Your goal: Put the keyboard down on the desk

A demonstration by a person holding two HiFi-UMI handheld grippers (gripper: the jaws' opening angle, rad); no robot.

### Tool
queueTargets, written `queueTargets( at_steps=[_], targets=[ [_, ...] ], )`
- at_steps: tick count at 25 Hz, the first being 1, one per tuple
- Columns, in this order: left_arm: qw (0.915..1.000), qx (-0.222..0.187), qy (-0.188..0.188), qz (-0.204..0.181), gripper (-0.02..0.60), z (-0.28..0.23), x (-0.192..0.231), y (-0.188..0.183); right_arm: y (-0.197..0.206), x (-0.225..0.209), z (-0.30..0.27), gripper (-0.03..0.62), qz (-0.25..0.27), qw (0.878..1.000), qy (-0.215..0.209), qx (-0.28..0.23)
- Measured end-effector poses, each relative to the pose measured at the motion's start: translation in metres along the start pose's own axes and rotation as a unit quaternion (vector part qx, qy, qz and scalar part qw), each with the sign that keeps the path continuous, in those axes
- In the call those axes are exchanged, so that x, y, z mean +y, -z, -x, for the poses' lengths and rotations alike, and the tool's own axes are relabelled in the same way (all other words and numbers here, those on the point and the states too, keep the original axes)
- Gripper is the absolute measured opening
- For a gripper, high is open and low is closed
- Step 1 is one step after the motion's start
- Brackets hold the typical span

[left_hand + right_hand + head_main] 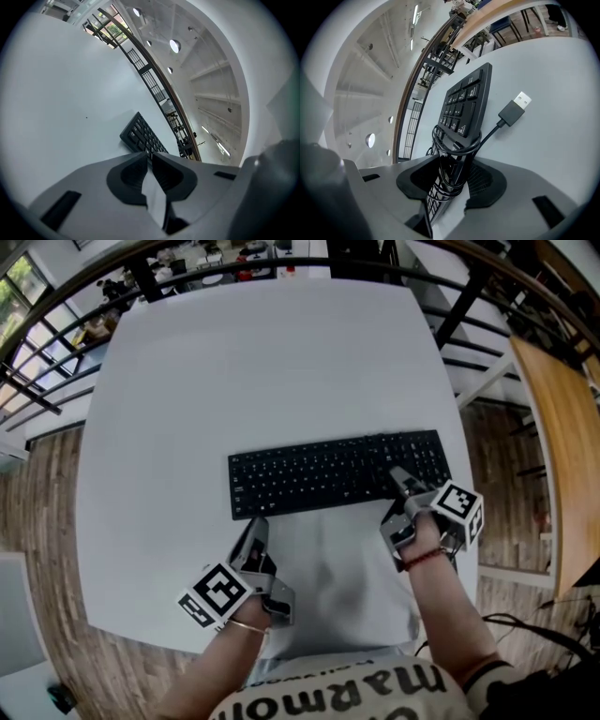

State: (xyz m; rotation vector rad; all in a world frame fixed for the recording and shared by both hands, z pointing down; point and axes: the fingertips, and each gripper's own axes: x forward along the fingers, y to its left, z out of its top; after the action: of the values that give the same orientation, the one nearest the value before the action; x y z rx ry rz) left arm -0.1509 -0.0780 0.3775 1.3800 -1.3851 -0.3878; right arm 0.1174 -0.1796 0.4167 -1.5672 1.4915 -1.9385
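Right gripper (457, 164) clamped on keyboard (466, 101) end, frame centre, over coiled cable (508, 114); left gripper (150, 157) closed, empty. Keyboard judged rigid, light; grip edges.

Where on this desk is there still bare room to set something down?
The whole far half of the desk, beyond the keyboard, is bare, as is the strip left of it. Crowded: the near edge, where the left gripper and right gripper work.

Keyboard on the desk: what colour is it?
Black keyboard, clearest in the head view.
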Motion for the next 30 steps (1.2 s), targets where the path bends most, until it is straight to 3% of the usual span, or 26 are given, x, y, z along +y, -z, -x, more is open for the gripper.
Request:
queueTargets(
  at_steps=[7,14,30],
  targets=[
    [0.9992,0.000,0.018,-0.034,0.032,0.007,-0.009,-0.006,-0.002,0.002,0.004,0.176,0.020,1.000,0.020,-0.012],
    [0.9991,0.001,0.036,-0.020,0.018,0.009,-0.008,-0.003,-0.008,0.000,0.006,0.195,0.059,0.996,0.046,-0.039],
    [0.9985,0.016,0.047,-0.023,0.018,0.014,-0.010,0.003,-0.025,-0.007,0.012,0.250,0.153,0.976,0.108,-0.108]
  ],
)
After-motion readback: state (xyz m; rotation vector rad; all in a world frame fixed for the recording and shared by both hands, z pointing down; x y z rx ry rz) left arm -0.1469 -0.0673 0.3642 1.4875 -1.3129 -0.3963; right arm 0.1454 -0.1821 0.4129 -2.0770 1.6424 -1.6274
